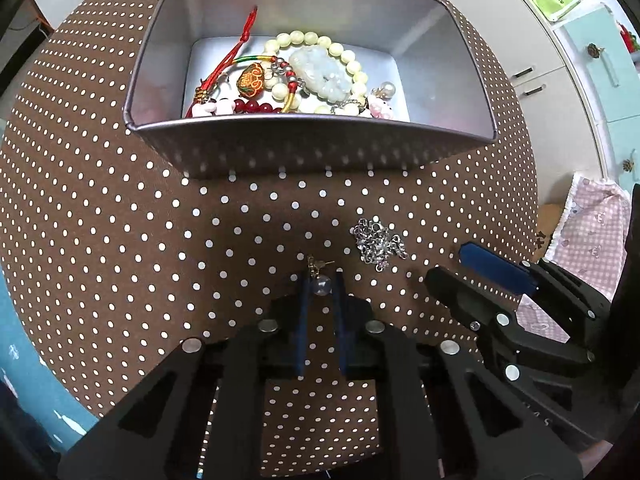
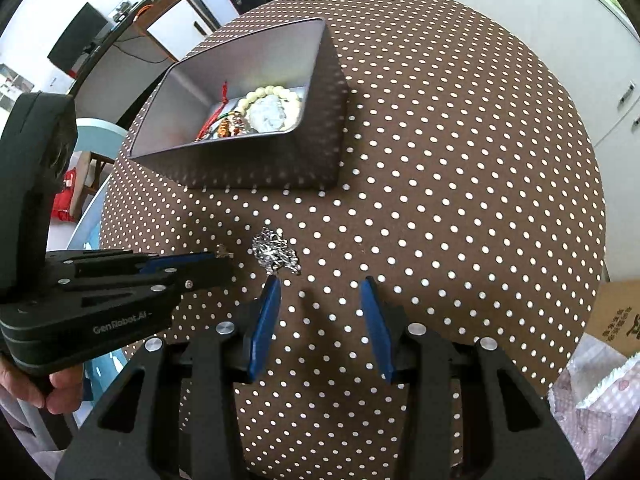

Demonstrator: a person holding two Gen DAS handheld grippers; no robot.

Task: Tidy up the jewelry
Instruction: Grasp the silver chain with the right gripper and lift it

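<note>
A silver tin box [image 1: 312, 136] [image 2: 240, 156] sits on the brown polka-dot table and holds beaded bracelets [image 1: 320, 76], a jade pendant and red cord pieces. A silver chain [image 1: 378, 242] [image 2: 276, 254] lies bunched on the cloth in front of the box. My left gripper [image 1: 322, 280] [image 2: 224, 258] is shut on a pearl earring [image 1: 321, 285] with a gold hook, just above the cloth. My right gripper [image 2: 320, 284] [image 1: 452, 264] is open and empty, just short of the chain.
The round table [image 2: 460, 160] drops off at right and left. White cabinets [image 1: 552, 80] stand beyond the table. A pink checked cloth [image 1: 588, 236] and a cardboard box [image 2: 616, 316] lie off the right edge.
</note>
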